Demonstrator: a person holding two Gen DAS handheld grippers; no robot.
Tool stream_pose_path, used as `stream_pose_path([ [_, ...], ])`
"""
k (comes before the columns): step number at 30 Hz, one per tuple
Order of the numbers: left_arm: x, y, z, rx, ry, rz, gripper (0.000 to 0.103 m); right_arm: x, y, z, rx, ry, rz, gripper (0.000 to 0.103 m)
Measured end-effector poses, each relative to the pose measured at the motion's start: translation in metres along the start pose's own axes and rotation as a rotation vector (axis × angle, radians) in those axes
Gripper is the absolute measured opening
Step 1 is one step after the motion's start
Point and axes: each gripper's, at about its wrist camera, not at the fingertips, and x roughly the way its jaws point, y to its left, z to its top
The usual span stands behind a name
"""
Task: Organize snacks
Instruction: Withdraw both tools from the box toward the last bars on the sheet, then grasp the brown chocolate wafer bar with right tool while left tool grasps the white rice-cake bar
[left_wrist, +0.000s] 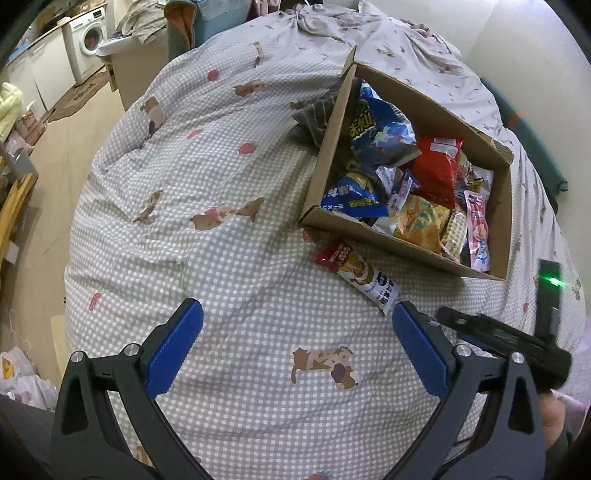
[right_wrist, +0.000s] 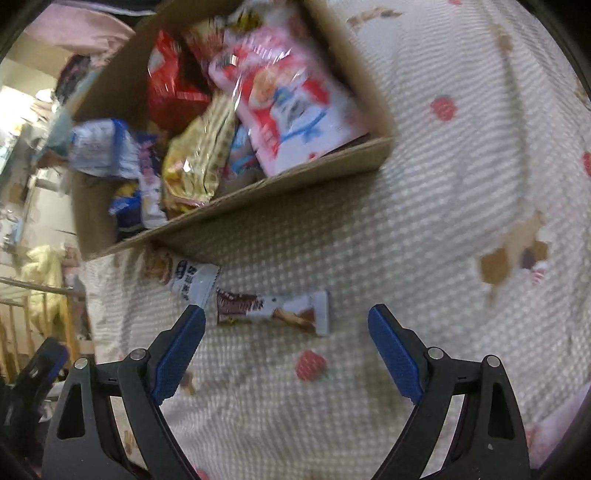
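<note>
covering bed, checked quilt (left_wrist: 221, 258) w/ snack box (left_wrist: 506, 214); washer (left_wrist: 90, 37) behind; both jaws released.

Left gripper (left_wrist: 295, 325): two black plastic arms with triangular cut-outs, blue textured pads (left_wrist: 177, 347) on inner faces, round silver screws (left_wrist: 131, 349) at pivots. Right gripper (right_wrist: 286, 326): same build, black arms, blue ribbed pads (right_wrist: 395, 354), silver screws (right_wrist: 436, 352) above each pad. In left wrist view, beside left gripper's right arm: right gripper's black body, upright black module with green light (left_wrist: 554, 282). Bit of skin just below it, blurred.
</note>
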Motion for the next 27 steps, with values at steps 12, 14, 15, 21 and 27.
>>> stream_pose_path([
  [12,0.011,0.005,0.003,-0.028,0.034,0.002,0.101,0.044,0.028,0.004,-0.065,0.044,-0.105,0.103],
  [14,0.013,0.003,0.003,-0.024,0.038,0.003,0.101,0.045,0.031,0.001,-0.093,0.039,-0.139,0.095],
  [15,0.014,0.002,0.003,-0.021,0.039,0.004,0.101,0.045,0.033,-0.001,-0.102,0.034,-0.156,0.09],
  [21,0.016,-0.005,0.0,0.0,0.04,0.006,0.101,0.034,0.025,-0.008,-0.112,0.025,-0.13,0.072],
  [27,0.024,-0.01,-0.007,0.029,0.05,0.044,0.101,0.014,0.02,-0.016,-0.129,0.013,-0.06,0.068],
])
